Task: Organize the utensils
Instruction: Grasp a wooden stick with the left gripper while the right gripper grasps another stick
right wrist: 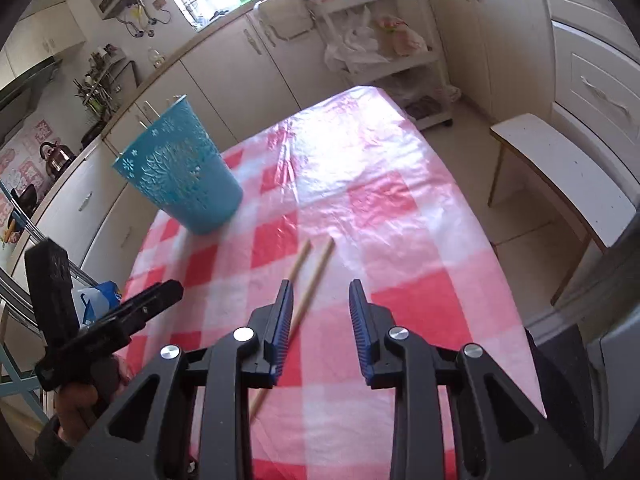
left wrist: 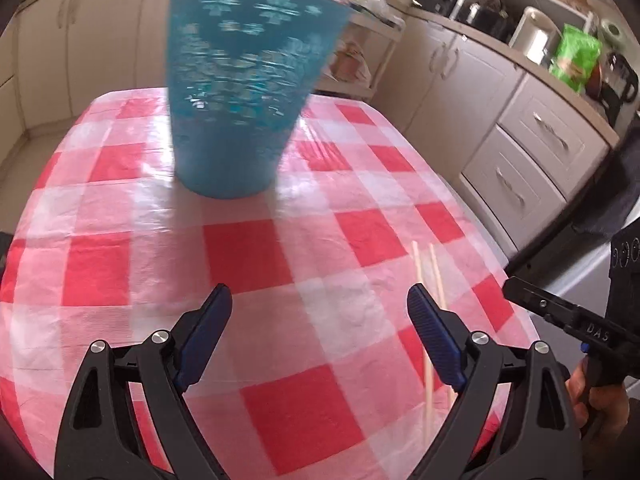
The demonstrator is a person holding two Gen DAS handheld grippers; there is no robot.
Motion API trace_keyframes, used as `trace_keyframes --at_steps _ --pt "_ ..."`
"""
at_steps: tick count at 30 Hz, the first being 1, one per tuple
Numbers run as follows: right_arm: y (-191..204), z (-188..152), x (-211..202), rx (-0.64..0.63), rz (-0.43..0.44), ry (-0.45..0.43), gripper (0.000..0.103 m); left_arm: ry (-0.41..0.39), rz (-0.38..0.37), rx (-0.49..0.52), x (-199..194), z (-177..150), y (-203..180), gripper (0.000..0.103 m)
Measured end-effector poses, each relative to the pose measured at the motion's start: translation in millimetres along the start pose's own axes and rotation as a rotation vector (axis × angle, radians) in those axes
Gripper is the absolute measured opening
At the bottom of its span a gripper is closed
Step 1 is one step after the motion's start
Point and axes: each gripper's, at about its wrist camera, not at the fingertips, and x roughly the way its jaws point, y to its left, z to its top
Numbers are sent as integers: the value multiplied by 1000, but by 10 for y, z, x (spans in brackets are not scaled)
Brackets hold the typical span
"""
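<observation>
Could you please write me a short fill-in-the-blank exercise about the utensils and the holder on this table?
1. The two chopsticks lie flat on the red and white ____ tablecloth.
2. The perforated holder is ____ in colour.
3. More chopsticks stand ____ the holder.
4. The right gripper, fingers apart, holds ____.

Missing words: checked; blue; inside; nothing

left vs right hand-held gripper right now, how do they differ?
The left hand-held gripper has its jaws spread wide; the right hand-held gripper has them much narrower, though open.
The left has only checked tablecloth between its fingers, the chopsticks lying beside it; the right points along the chopsticks, one running under its left finger.
Both hold nothing and angle down at the table.
</observation>
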Motion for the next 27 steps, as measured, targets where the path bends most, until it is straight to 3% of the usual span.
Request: trace_keyframes --at_steps 5,14,20,27 --pt "-107 17 -172 28 12 -26 38 102 86 172 313 23 -566 85" --pt "-177 -65 -200 6 32 9 41 185 201 212 596 8 -788 76" --pt "14 -71 -34 -75 38 52 46 145 234 101 439 37 -508 46" --pt "451 36 367 -229 -34 92 46 138 231 43 320 56 -258 44"
